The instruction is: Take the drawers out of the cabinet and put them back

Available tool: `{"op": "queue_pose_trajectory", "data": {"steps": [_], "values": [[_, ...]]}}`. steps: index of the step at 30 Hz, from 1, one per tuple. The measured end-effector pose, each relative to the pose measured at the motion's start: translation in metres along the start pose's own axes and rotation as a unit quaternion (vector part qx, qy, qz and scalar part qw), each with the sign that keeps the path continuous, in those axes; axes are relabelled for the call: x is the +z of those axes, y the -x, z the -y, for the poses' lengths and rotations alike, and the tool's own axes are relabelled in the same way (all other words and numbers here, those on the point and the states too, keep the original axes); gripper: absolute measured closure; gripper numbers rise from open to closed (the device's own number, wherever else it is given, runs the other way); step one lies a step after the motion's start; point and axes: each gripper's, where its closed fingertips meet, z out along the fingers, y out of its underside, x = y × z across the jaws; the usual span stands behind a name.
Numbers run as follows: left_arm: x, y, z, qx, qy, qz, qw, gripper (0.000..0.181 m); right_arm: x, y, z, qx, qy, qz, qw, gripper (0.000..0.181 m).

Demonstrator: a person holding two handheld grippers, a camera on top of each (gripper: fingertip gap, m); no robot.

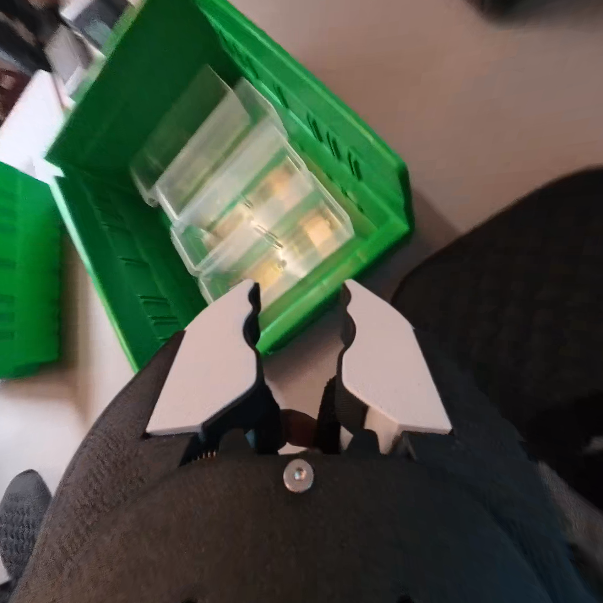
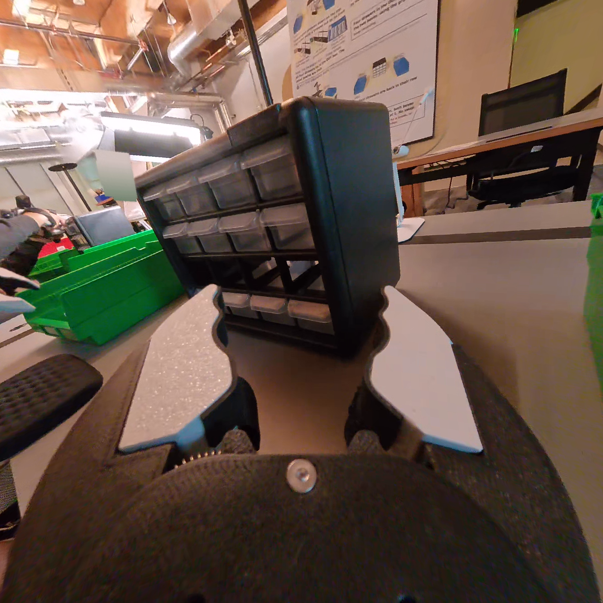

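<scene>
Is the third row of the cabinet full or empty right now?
Empty. In the right wrist view, the cabinet shows dark open slots across its third row; rows above and below hold clear drawers.

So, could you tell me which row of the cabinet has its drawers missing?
The third row from the top of the cabinet: its slots gape open; the others hold clear drawers.

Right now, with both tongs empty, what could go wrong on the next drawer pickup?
1. The clear drawers lie packed side by side in the green bin; the open left tongs could catch two, or the bin wall.
2. The left wrist view is motion-blurred, so a fast approach may miss.
3. The black cabinet shows an empty third row; its narrow slots could jam a tilted drawer. The right tongs hang open before it.
</scene>
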Motion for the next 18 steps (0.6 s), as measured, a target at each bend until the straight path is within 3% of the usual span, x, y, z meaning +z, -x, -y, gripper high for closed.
{"op": "queue_pose_trajectory", "data": {"steps": [5, 9, 13, 18], "values": [[0.013, 0.010, -0.017, 0.102, 0.070, -0.048, 0.991, 0.142, 0.001, -0.001, -0.003, -0.002, 0.007, -0.004, 1.000, 0.093], [0.028, 0.039, 0.020, 0.127, 0.054, -0.057, 0.989, 0.141, 0.003, 0.001, -0.006, -0.002, 0.014, 0.000, 1.000, 0.094], [0.074, 0.094, 0.055, 0.141, 0.064, -0.006, 0.988, 0.137, 0.005, 0.004, -0.010, -0.011, 0.024, 0.003, 1.000, 0.095], [0.119, 0.165, 0.041, 0.139, 0.185, 0.033, 0.972, 0.149, 0.005, 0.003, -0.010, -0.004, 0.024, 0.003, 1.000, 0.095]]}}
